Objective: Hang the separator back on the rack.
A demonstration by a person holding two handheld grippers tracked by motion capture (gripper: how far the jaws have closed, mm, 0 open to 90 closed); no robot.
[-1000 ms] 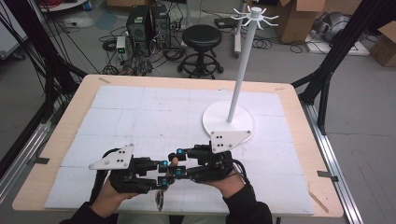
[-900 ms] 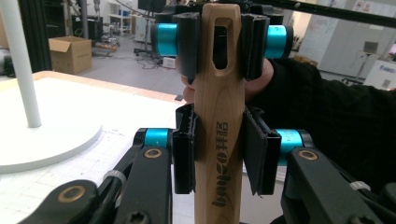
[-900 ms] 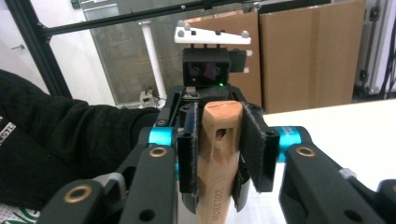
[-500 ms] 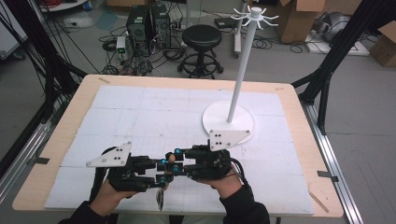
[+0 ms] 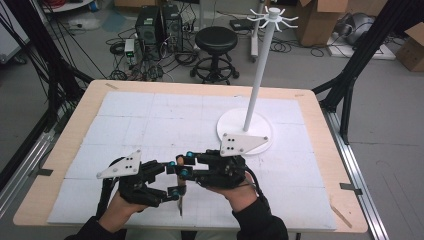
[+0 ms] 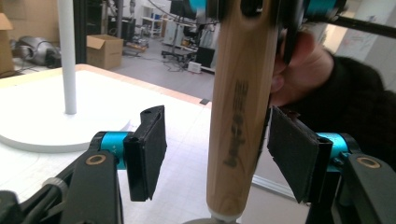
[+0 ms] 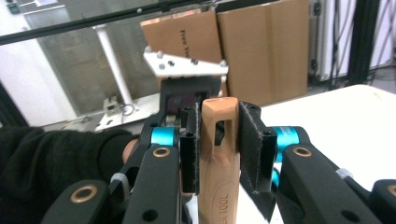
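A: Right gripper [image 7: 218, 140] jaws?
B: Clamped on the wooden handle [image 7: 218, 154] near its holed top.
A: Left gripper [image 6: 217, 154]?
B: Jaws just opened, handle between them untouched, hanging above the surface [image 5: 150, 115] near the white stand [image 5: 260, 75].

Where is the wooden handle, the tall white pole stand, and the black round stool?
light wooden tool handle [image 6: 238, 116], left gripper view, middle of its printed shaft.
tall white pole stand with hooks on top [image 5: 257, 82], high view, middle of its pole.
black round stool [image 5: 216, 39], high view, its seat.
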